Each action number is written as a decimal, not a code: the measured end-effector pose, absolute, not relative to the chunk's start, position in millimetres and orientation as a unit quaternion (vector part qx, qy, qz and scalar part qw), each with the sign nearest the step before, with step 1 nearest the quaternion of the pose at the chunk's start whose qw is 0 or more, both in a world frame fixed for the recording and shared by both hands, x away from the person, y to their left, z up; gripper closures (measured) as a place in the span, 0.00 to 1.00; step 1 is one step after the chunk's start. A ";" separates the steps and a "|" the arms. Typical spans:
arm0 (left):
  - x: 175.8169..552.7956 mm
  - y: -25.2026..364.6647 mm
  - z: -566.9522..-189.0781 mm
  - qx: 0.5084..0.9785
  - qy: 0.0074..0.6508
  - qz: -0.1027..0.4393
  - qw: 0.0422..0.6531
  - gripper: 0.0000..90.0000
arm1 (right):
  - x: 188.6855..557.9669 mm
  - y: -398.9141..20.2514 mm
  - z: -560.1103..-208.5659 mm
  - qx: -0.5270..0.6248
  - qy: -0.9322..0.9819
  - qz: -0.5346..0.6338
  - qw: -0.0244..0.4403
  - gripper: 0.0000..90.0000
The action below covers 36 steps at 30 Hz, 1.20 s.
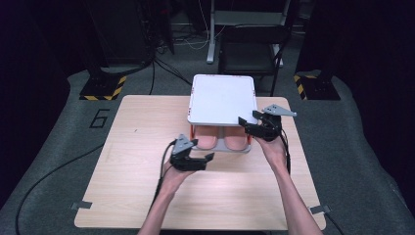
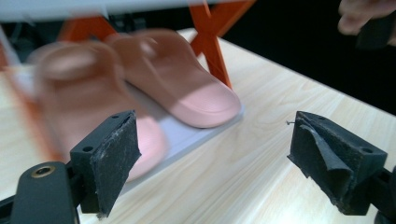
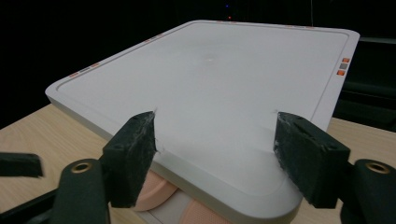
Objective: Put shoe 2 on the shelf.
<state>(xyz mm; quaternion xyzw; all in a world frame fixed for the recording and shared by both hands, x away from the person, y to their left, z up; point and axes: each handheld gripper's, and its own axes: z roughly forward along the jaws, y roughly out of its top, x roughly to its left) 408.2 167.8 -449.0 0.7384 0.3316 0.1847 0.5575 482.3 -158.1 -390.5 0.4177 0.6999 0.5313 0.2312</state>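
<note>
Both grippers' jaws gape by the rack (image 1: 222,98) holding 2 slippers (image 1: 222,142).

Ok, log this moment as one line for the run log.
left gripper: open, empty | right gripper: open at rack corner | slippers: on rack's lower shelf

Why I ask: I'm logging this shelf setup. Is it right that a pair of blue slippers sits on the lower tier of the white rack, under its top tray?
Not quite: the slippers are pink, not blue, as the left gripper view shows. The rest holds: the pair sits on the lower tier of the white rack, under its top tray.
</note>
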 end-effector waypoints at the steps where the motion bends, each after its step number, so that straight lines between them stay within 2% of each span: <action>1: 403.1 181.2 -445.2 0.735 0.331 0.195 0.558 0.17 | 480.4 -158.3 -389.7 0.418 0.696 0.536 0.233 0.27; 6: 389.7 245.9 -439.5 0.730 0.351 0.255 0.528 0.17 | 457.4 -160.0 -392.2 0.414 0.682 0.539 0.269 0.18; 10: 380.3 291.6 -444.8 0.693 0.404 0.276 0.529 0.17 | 432.7 -168.6 -401.7 0.423 0.671 0.538 0.285 0.17; 15: 370.9 326.1 -450.6 0.669 0.441 0.293 0.521 0.17 | 404.5 -184.2 -418.0 0.428 0.664 0.538 0.293 0.17; 25: 365.4 350.2 -463.5 0.652 0.479 0.293 0.508 0.17 | 380.8 -203.0 -444.9 0.451 0.664 0.522 0.289 0.17; 36: 365.9 350.3 -463.2 0.655 0.476 0.295 0.507 0.17 | 374.0 -217.8 -450.6 0.460 0.665 0.511 0.291 0.17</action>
